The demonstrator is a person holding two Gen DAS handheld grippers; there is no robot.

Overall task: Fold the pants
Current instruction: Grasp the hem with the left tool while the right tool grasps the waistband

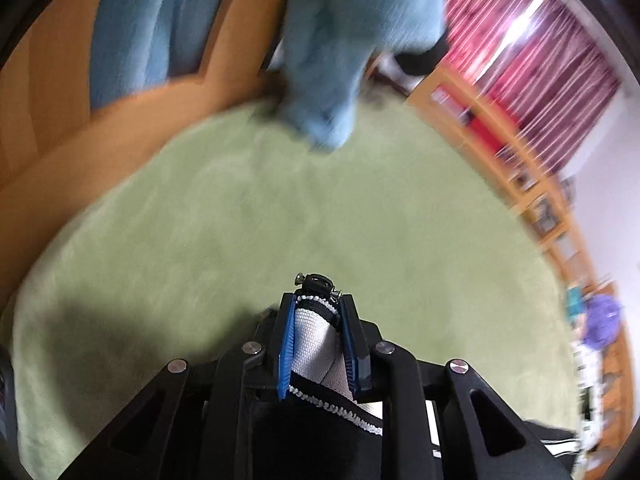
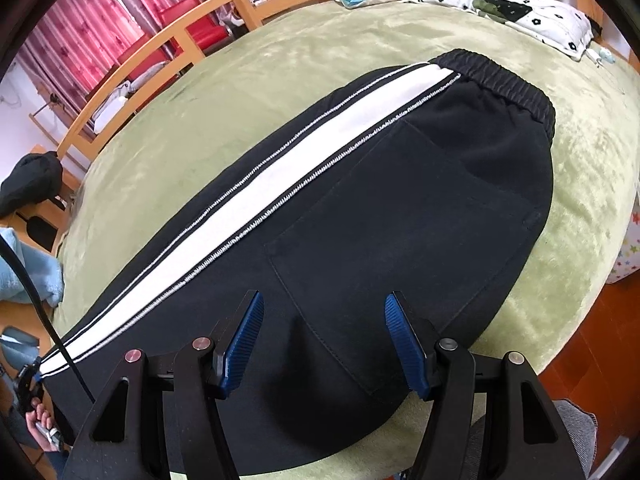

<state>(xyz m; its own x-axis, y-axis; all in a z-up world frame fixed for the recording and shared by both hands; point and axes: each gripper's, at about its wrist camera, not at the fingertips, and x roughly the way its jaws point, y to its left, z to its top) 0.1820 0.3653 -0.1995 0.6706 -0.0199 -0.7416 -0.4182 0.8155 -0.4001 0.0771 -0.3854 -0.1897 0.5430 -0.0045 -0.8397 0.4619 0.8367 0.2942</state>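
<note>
Black pants [image 2: 400, 200] with a white side stripe [image 2: 248, 200] lie flat on the green bed cover [image 2: 240, 100], their elastic waistband [image 2: 504, 80] at the far right. My right gripper [image 2: 325, 300] hovers open over the seat area, near the back pocket, with nothing pinched. In the left wrist view my left gripper [image 1: 316, 304] is shut on the pant leg's end [image 1: 316, 340]; striped fabric with zigzag stitching is squeezed between the blue pads [image 1: 285, 356]. A hand [image 2: 40, 412] shows at the stripe's lower left end.
A wooden rail [image 2: 160, 40] runs along the bed's far side, with red curtains [image 2: 80, 20] behind. Pillows [image 2: 500, 4] lie at the head. A light blue plush blanket [image 1: 332, 60] hangs at the cover's edge. A dark garment [image 2: 32, 184] sits far left.
</note>
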